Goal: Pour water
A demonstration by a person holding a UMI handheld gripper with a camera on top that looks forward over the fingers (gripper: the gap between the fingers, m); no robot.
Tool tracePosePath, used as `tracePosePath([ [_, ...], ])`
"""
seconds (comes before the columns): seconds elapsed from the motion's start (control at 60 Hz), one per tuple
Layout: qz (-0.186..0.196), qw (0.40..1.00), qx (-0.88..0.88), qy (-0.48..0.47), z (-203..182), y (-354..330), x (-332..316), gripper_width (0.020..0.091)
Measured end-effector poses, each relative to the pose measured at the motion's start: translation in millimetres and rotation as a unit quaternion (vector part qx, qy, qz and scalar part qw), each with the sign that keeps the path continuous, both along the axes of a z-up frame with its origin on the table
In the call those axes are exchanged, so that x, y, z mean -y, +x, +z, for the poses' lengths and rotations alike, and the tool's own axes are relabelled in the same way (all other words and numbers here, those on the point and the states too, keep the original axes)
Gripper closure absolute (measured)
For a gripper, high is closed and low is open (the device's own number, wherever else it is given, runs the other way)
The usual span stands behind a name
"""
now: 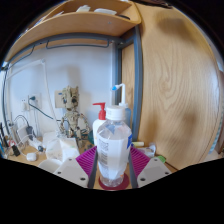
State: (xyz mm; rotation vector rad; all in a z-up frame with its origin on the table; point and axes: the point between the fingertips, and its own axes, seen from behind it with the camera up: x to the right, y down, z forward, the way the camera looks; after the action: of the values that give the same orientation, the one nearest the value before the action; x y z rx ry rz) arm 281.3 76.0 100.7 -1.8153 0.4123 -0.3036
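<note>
A clear plastic water bottle (112, 148) with a white cap and a pale label stands upright between my fingers. My gripper (112, 168) is shut on it: the magenta pads (88, 160) flare out on both sides and the dark finger edges press against the bottle's lower half. A reddish round shape (112, 184) shows right under the bottle's base. I cannot tell whether the bottle rests on it or hangs above it. The bottle hides whatever lies straight ahead.
Behind the bottle stand a wash bottle with a red cap (100, 112) and a white nozzle bottle (120, 96). A wooden cabinet side (178, 80) rises at the right, under a wooden shelf (80, 25). At the left are lab apparatus (70, 106) and white items (55, 150).
</note>
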Motion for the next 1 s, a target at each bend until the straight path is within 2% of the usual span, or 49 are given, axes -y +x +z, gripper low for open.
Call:
tracePosePath([
  [0.133,-0.008,1.000,0.000,-0.005,-1,1,4,0.0564],
  [0.217,-0.017,0.999,-0.008,-0.029,-8,1,11,0.0420],
  [0.3,-0.014,0.998,-0.015,-0.052,-12,-5,23,0.0388],
  [0.35,0.000,0.998,-0.031,-0.056,-12,-17,31,0.0360],
  [0.617,0.053,0.988,-0.068,-0.127,7,-53,116,0.0354],
  [0.8,0.064,0.984,-0.063,-0.154,35,-63,147,0.0355],
  [1.0,0.060,0.983,-0.088,-0.149,58,-74,159,0.0355],
])
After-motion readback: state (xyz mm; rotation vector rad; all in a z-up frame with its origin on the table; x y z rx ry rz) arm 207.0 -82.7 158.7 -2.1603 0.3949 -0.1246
